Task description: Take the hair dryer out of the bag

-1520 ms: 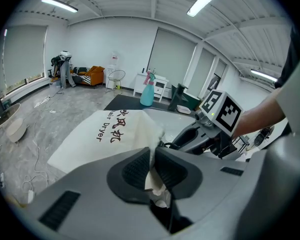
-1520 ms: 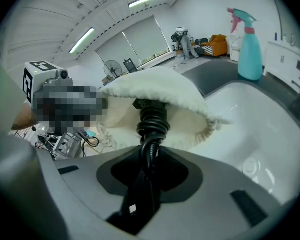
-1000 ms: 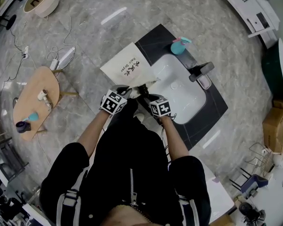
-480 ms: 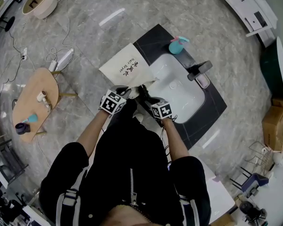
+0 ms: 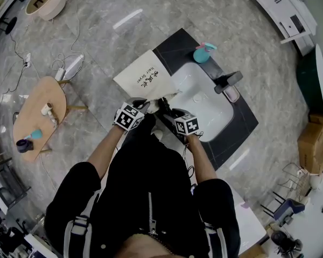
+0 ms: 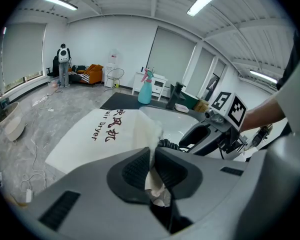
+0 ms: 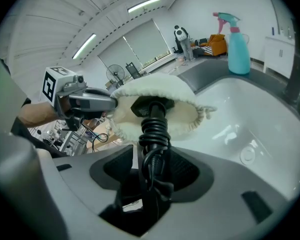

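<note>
Cloth bag [image 5: 145, 79] — probably hair dryer [image 7: 150, 107] inside

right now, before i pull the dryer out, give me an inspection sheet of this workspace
surface: black counter around a white sink.
job's things: white drawstring bag lies at the counter's corner, partly past its edge; hair dryer handle pokes from its mouth.
clutter: teal spray bottle and black faucet by the sink.
grippers: left hand-held gripper shut on the bag's rim; right hand-held gripper jaws have just been opening, black cord between them.
cables: black cord coiled round the dryer handle; loose wires on the floor.
surroundings: marble floor, wooden side table, cardboard boxes.
</note>
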The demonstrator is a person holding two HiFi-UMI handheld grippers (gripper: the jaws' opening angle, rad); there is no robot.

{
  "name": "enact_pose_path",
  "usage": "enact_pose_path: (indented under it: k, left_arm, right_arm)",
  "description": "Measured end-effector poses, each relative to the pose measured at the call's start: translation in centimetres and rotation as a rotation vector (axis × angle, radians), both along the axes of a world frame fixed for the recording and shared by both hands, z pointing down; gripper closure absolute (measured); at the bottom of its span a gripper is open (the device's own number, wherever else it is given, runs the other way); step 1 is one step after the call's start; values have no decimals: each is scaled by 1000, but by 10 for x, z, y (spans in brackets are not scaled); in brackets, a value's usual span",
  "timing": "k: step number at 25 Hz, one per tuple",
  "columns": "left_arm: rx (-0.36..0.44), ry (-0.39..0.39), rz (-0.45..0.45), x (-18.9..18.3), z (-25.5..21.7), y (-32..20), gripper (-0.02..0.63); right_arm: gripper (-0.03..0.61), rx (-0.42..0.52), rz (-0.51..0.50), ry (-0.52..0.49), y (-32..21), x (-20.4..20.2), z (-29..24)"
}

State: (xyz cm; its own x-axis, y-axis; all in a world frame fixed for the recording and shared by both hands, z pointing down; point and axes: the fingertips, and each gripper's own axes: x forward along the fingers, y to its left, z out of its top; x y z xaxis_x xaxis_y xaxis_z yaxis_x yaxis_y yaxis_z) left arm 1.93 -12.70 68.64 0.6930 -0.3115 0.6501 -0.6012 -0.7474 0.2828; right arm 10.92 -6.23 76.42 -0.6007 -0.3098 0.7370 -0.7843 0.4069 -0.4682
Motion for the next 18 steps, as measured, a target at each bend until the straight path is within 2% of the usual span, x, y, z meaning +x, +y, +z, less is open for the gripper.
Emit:
enact_pose_path:
  k: [8,18]
  left_arm:
    - [-8,12,1,1,1,0,565]
    - [-19,34,5,0,2,-1,564]
  right_arm:
    - [322,15,50,-62,-38,-12,-16]
    - [316,-8,36,-40,-78,-35,-15]
